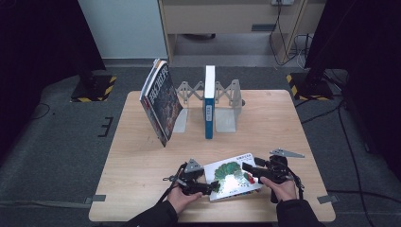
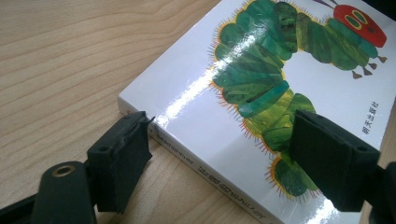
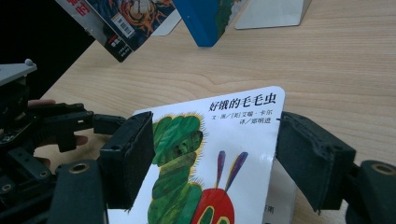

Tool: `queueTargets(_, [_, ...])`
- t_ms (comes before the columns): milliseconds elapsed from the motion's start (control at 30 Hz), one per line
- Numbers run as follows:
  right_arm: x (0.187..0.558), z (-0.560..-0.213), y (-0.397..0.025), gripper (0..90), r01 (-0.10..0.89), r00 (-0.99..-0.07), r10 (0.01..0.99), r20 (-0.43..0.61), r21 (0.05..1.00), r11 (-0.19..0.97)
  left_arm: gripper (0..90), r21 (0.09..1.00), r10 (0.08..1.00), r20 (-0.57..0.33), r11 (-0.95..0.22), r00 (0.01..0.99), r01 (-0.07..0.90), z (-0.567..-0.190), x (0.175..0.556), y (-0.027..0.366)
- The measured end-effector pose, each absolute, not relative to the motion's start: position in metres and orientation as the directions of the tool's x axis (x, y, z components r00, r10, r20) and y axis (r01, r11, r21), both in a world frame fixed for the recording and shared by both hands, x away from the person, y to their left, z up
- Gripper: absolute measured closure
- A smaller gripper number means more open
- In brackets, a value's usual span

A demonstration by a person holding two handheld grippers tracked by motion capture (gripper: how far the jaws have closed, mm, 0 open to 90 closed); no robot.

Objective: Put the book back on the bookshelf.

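Note:
A white picture book with a green caterpillar on its cover (image 1: 234, 177) lies flat near the table's front edge. My left gripper (image 1: 213, 186) stands open at the book's left side. In the left gripper view (image 2: 224, 161) one jaw rests on the wood beside the book's spine (image 2: 205, 168) and the other hangs over the cover. My right gripper (image 1: 248, 170) is open at the book's far right corner. In the right gripper view (image 3: 219, 158) its jaws straddle the cover (image 3: 224, 140), one over the caterpillar, one at the right edge.
A dark-covered book (image 1: 161, 101) leans against a metal bookend rack (image 1: 227, 101) at the back, and a blue book (image 1: 209, 101) stands upright in it. Bare wooden table (image 1: 137, 161) lies between the rack and the picture book. Grey floor surrounds the table.

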State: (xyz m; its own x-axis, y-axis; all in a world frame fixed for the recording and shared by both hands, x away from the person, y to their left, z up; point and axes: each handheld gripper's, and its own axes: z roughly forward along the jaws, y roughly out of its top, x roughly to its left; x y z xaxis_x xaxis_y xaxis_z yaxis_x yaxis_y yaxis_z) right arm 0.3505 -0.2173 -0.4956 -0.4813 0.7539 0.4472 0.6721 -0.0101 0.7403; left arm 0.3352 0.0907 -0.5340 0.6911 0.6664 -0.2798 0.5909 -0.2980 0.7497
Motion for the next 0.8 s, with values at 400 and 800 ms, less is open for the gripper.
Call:
queueTargets(400, [0.344,-0.496,-0.214,30.4,0.719,-0.489,0.712,0.504,0.695,0.002,14.4,0.748,0.665,-0.301,-0.28,0.683,0.602,-0.535,0.337,0.095])
queueTargets(800, [0.357,-0.508,-0.199,41.5,0.745,-0.543,0.704,0.458,0.649,0.152,13.1,0.747,0.649,-0.305,-0.29,0.697,0.598,-0.536,0.336,0.094])
